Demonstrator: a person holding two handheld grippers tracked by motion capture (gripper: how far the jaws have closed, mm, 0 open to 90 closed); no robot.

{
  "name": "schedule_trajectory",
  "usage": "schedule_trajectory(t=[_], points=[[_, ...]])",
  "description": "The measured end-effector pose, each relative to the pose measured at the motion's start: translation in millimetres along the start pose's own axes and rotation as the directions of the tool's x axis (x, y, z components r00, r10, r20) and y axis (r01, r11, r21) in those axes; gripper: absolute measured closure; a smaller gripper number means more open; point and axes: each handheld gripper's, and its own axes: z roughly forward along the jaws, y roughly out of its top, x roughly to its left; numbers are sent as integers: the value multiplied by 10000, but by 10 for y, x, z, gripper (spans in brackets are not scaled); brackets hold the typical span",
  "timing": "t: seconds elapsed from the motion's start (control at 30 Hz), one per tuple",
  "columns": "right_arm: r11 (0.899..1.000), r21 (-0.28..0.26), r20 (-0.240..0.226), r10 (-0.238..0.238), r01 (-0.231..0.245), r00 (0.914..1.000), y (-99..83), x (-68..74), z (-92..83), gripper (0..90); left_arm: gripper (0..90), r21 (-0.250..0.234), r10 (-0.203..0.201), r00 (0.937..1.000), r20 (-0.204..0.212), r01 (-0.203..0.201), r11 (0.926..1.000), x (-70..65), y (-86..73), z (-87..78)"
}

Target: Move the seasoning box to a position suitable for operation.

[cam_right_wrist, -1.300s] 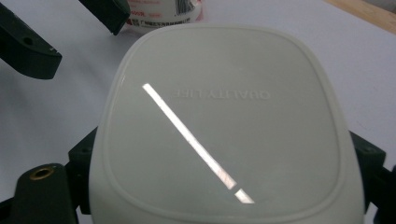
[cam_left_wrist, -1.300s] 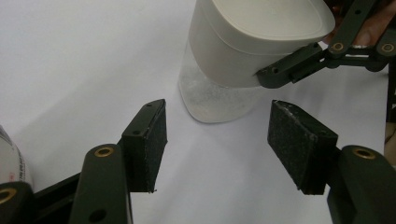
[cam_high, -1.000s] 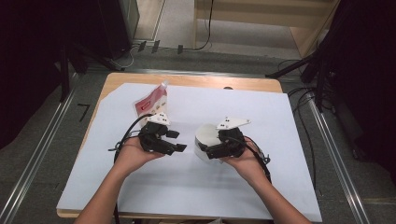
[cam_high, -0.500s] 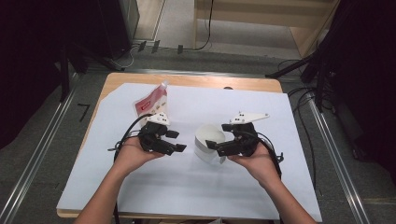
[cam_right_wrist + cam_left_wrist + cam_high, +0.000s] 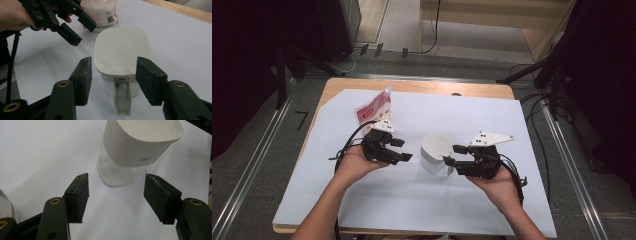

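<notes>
Standing upright on the white paper sheet [image 5: 522, 130] between both grippers, the clear plastic container with a cream-white lid [image 5: 435, 151] is untouched. The right gripper [image 5: 452, 156] has just been closing; its jaws flank the lid's front flap without pressing it. The left gripper [image 5: 403, 150] gapes wide, empty, just beside the container. A red-and-white pouch [image 5: 374, 107] stands behind.
</notes>
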Motion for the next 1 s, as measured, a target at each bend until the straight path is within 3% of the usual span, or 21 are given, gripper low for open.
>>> schedule_trajectory(t=[0.33,0.47,0.5,0.6,0.67,0.73,0.8,0.83,0.97,1.0], points=[[10000,6,-124,25,-25,9999,-151,30,-31,714,383,19,91,10000,-40,-91,10000,29,22,31],[9998,196,-220,-32,37,9998,-210,37,-12,823,403,68,-274,9995,153,273,9996,57,29,65],[9996,272,-333,92,-83,9994,-232,51,13,870,453,44,-316,9992,258,315,9995,71,23,67],[9994,332,-375,34,-21,9993,-251,66,41,894,507,40,-285,9992,274,284,9996,73,20,64],[9987,519,-418,11,11,9991,-273,88,87,900,626,-27,-152,9997,179,153,9999,52,21,63],[9976,698,-427,12,17,9991,-305,105,155,900,736,-276,160,9991,398,-149,9995,17,31,61],[9970,772,-475,19,18,9989,-313,107,175,900,772,-356,143,9987,489,-125,9993,16,34,60],[9961,877,-505,59,-14,9987,-330,113,212,900,844,-385,195,9975,684,-169,9991,16,33,60],[9949,1007,-492,74,-24,9988,-353,112,247,900,900,-393,241,9962,835,-209,9990,16,20,73],[9947,1023,-509,155,-103,9986,-365,96,262,900,900,-333,262,9933,1126,-226,9992,24,12,92]])
